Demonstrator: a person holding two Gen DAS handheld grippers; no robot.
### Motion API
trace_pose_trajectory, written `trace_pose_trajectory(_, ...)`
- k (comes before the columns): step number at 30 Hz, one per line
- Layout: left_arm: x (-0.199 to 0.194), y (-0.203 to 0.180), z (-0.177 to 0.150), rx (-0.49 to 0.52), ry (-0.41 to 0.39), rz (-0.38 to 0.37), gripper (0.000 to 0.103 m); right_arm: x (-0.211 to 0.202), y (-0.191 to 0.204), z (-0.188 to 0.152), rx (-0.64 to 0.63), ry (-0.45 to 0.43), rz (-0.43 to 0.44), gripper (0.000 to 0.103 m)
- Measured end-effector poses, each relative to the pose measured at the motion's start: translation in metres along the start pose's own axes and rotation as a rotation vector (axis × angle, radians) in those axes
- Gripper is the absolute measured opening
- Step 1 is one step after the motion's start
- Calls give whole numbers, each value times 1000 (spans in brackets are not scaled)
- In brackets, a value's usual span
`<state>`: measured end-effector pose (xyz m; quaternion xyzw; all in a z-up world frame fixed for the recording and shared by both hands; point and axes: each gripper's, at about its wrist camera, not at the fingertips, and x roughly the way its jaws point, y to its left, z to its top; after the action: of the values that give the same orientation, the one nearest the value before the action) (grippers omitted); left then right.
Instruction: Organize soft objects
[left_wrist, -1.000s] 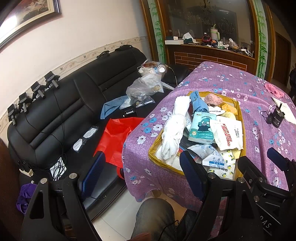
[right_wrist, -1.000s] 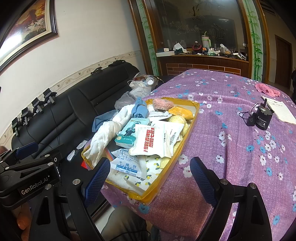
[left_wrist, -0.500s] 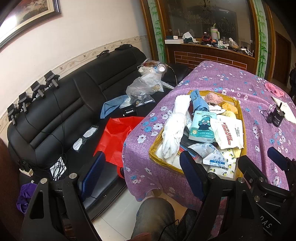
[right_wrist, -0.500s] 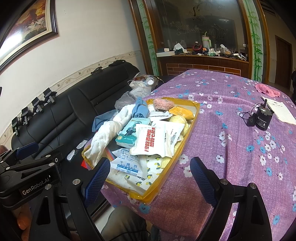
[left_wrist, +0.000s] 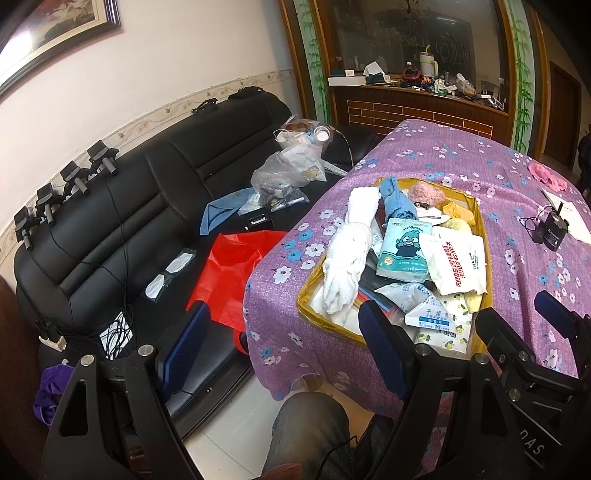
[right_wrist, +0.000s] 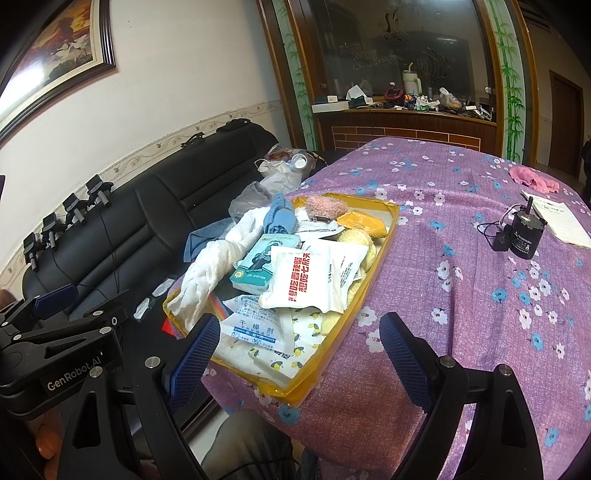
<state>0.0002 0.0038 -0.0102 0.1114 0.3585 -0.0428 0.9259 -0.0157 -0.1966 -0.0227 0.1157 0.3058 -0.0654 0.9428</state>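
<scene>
1. Left tool (left_wrist: 284, 354): fingers spread wide and holding nothing, poised off the near left corner of the table (left_wrist: 461, 155), above the gap between table and black sofa (left_wrist: 122, 229).
2. Right tool (right_wrist: 299, 358): fingers likewise spread wide and holding nothing, poised over the table's near edge, just in front of the tray.
3. Yellow tray (right_wrist: 384, 236): lies along the left edge of the table on the purple floral cloth, filled with soft items.
4. Tray contents: a white towel (right_wrist: 218, 266) draped along the left rim; a blue cloth (right_wrist: 280, 218) and a pink fluffy piece (right_wrist: 325, 206) at the far end; a tissue pack (right_wrist: 266, 266) and a white packet with red print (right_wrist: 303, 280) piled in the middle.
5. Right side of the table: a black device (right_wrist: 524, 236) beside a sheet of paper (right_wrist: 561, 221), well apart from the tray; a pink cloth (right_wrist: 532, 177) near the far right corner.
</scene>
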Motion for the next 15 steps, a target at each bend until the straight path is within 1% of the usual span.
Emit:
trace_pose_trajectory(9, 0, 0, 0, -2, 1, 0, 83, -2, 0, 2, 1, 2, 1, 89)
trace_pose_trajectory(12, 7, 1, -2, -10, 14, -1, 83, -6, 0, 2, 1, -2, 3, 89)
trace_pose_trajectory(15, 23, 6, -1, -33, 33, -4, 83, 2, 2, 2, 3, -11, 13, 90)
